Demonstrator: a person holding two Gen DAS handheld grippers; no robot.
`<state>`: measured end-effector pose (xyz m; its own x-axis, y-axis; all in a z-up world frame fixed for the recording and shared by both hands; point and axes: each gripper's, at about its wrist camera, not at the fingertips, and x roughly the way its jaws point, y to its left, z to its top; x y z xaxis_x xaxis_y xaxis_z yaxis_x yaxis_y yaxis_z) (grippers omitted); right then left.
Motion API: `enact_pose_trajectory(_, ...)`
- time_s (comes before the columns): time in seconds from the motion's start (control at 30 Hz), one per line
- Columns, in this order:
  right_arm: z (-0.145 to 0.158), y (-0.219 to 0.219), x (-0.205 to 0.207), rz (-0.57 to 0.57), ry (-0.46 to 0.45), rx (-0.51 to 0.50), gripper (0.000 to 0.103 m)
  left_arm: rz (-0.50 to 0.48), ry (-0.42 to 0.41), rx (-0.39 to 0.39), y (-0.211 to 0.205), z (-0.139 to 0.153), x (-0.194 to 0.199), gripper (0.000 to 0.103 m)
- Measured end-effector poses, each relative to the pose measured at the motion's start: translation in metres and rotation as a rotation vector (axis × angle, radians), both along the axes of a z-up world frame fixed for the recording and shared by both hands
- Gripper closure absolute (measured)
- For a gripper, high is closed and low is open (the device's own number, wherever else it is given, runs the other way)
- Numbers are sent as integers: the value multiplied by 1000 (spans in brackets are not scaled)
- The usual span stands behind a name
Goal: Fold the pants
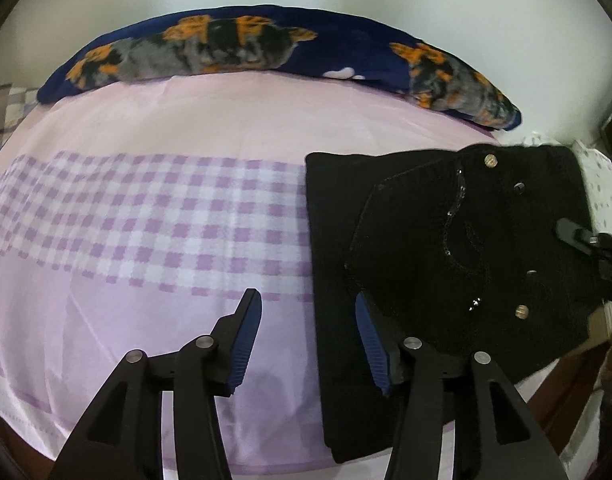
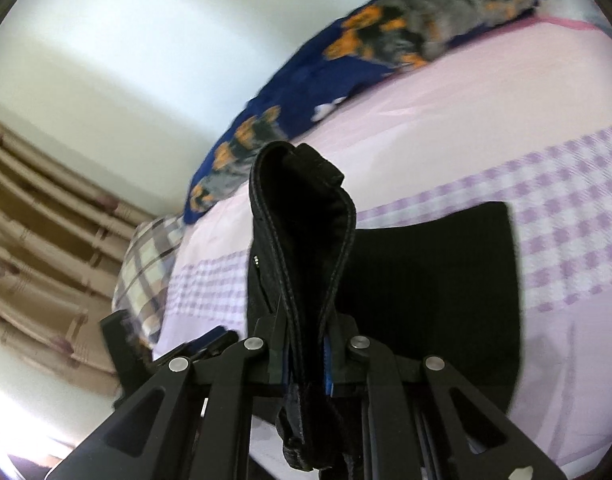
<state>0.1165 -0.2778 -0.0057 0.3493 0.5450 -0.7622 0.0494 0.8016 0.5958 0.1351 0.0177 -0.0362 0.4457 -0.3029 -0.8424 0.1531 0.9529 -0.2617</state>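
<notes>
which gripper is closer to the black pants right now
Right. The right gripper is clamped on a raised fold of the black pants, so it touches them. The left gripper hangs open just above their near edge, gripping nothing.

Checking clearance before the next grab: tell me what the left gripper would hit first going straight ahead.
Likely the pink bedsheet beside the folded black pants; the open left gripper straddles their edge, so depth is uncertain.

no readable text, labels, brands or numbers in either view; only patterns on fabric, nothing that reads as lettering.
</notes>
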Motion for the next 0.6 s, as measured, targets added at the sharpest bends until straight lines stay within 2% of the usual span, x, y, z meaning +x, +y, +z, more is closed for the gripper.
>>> enact_pose_trajectory(0.3,-48,-44,-14,-123,104,-23,92,-84,-11,18,-30,1,-4,52)
enact_pose_trajectory(0.43,-46,-48,-18,-132,97,-11,92,-116,-5,14,-40,0,-7,52)
enact_pose_trajectory(0.6,-54,-51,-20,-134,100,-66,92,-157,-6,14,-53,-2,-9,51)
